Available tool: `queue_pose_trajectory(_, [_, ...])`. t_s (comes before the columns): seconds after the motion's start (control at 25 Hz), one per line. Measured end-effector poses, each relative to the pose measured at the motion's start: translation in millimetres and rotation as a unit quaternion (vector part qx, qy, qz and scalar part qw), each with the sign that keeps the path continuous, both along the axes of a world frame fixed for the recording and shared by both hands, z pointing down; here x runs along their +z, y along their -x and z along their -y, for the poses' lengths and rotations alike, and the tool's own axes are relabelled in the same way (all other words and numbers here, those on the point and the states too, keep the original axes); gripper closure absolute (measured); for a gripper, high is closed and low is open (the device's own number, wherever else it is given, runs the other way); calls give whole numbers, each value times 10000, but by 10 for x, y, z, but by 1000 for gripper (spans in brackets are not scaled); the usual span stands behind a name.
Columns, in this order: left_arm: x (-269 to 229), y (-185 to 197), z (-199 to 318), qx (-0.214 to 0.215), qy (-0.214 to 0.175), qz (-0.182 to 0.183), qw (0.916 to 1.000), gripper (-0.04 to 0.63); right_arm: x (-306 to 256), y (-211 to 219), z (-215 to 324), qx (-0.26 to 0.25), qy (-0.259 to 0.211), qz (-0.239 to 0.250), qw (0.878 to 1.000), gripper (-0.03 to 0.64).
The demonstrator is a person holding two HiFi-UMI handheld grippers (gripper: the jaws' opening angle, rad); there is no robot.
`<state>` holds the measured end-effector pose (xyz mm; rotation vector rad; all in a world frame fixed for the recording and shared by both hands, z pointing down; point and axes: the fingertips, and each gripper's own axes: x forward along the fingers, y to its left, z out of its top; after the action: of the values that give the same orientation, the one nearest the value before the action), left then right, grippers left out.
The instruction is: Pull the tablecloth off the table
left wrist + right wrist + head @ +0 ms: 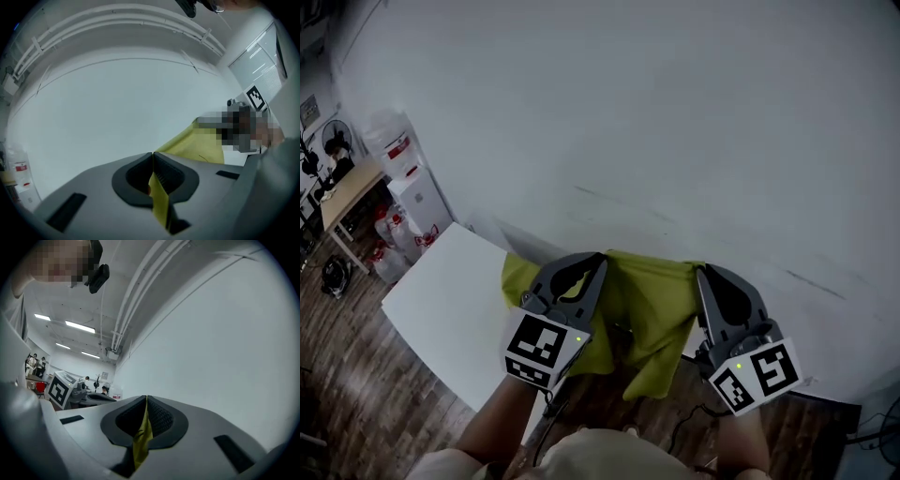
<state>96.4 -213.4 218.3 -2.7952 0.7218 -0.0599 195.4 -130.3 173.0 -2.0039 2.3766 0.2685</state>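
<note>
Shared laboratory-style workroom: fluorescent ceiling strip lights (79, 326), exposed white ceiling pipes (136, 301), white water dispenser (420, 202), light wooden bench (352, 192), dark plank floor (347, 394).

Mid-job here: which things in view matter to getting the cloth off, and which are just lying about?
In the job:
tablecloth, yellow-green
left tool, shut on the tablecloth
right tool, shut on the tablecloth
table, white

Lying about:
water dispenser
wooden desk
fan
bottles on the floor

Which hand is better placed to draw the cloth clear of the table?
Left, I'd say: the left gripper and right gripper both clamp the cloth, but the cloth's end by the left one overlaps the table.
</note>
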Motion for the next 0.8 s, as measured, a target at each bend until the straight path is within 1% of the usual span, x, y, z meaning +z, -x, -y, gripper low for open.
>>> queue_pose_trajectory(0.2, [-323,-226,-235,436,-258,-206,9985,571,-293,-136,-331,357,-262,-187,9988,584])
queue_pose_trajectory(0.44, [-389,-439,-405,796,-332,-228,9960,571,-358,-299,-545,657,-304,-285,9970,584])
queue_pose_trajectory(0.56, [-395,-475,-438,841,-295,-271,9957,571,-340,-340,-585,717,-233,-303,9967,584])
queue_pose_trajectory(0.64, [-407,-473,-416,773,-260,-369,9960,572,-292,-384,-588,754,-156,-298,9966,584])
queue_pose_trajectory(0.72, [-378,-470,-352,701,-124,-433,9965,577,-200,-441,-565,788,-25,-279,9965,584])
queue_pose_trajectory(0.8, [-301,-506,-309,766,81,-382,9963,577,-88,-480,-524,792,150,-262,9964,584])
